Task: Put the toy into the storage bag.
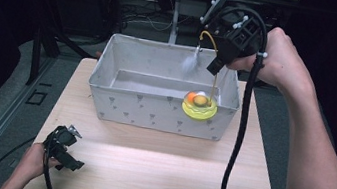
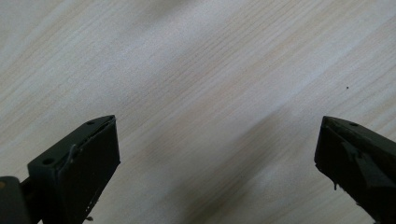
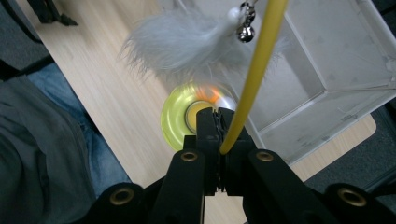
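Cat wand (image 3: 254, 70) hangs pinched in raised right claw (image 3: 219, 122) over bin (image 1: 124, 105); left claw (image 2: 217, 154) spread, seemingly near table (image 2: 196, 70).

Feather tuft (image 3: 182, 44): motion-blurred, edges soft.
Yellow disc (image 3: 189, 119): blurred; its near part is hidden behind the right claw (image 3: 218, 126).
Yellow rod (image 3: 254, 70): top cut off by the frame edge.
Left claw (image 2: 215, 163): both jaws cropped at the bottom edge.

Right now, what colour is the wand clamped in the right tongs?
Yellow. The wand shows best in the right gripper view, pinched between the right tongs.
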Motion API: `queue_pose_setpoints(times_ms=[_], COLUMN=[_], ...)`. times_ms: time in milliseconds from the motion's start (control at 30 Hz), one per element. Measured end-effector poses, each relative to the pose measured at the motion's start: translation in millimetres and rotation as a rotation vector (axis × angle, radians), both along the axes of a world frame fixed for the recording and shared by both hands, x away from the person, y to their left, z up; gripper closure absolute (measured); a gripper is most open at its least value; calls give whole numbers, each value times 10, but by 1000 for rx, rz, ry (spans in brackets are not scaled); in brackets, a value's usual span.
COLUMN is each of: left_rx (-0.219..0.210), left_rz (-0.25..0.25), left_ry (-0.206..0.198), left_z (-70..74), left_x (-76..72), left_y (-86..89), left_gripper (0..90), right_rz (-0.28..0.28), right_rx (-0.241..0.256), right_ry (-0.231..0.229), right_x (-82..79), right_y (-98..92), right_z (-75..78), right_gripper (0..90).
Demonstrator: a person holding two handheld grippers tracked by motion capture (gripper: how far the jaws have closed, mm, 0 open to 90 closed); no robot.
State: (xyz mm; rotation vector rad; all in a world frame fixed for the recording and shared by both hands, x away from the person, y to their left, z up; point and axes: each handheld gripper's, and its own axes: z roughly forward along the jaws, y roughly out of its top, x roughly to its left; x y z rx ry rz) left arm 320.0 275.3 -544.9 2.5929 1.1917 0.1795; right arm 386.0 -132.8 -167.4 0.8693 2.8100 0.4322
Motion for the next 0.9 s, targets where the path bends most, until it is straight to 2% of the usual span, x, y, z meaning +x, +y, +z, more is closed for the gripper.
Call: queue_pose_setpoints(times_ms=[200, 367, 900], left_rx=[-2, -2, -2], left_rz=[-2, -2, -3], left_ry=[11, 2, 9], left_z=[-8, -7, -3], left_x=[1, 1, 3], left_y=[-24, -13, -21], left_gripper=[2, 2, 2], right_rz=[-28, -53, -151], right_rx=[-3, -1, -10], right_ry=[-4, -7, 2], right_x=[80, 154, 453], right_y=[-15, -34, -155], right_z=[67, 93, 32], right_gripper=[884, 884, 884])
